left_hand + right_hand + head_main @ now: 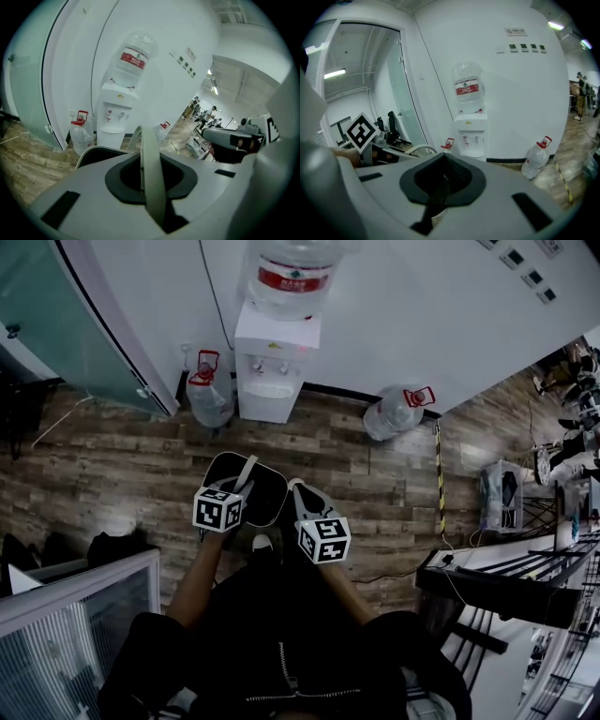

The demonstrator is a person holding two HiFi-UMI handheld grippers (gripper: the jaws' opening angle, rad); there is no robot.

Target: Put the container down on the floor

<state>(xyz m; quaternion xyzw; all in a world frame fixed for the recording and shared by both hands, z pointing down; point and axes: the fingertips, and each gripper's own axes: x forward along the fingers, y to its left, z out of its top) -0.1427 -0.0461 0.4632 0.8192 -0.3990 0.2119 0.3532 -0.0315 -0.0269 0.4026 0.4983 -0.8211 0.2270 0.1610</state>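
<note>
A white water dispenser (270,371) is standing against the wall on the wood-plank floor (112,474), carrying an upturned red-labelled bottle (292,277). A red-handled water jug (210,395) is sitting just beside its left, while a second jug (398,411) is leaning against the wall to its right. A yellow-and-black striped strip (438,474) is running across the floor below that jug.

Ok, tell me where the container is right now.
Head view, centre: the container is held off the floor by its handle in the left gripper's jaws, beside the right gripper, in front of the water dispenser.
</note>
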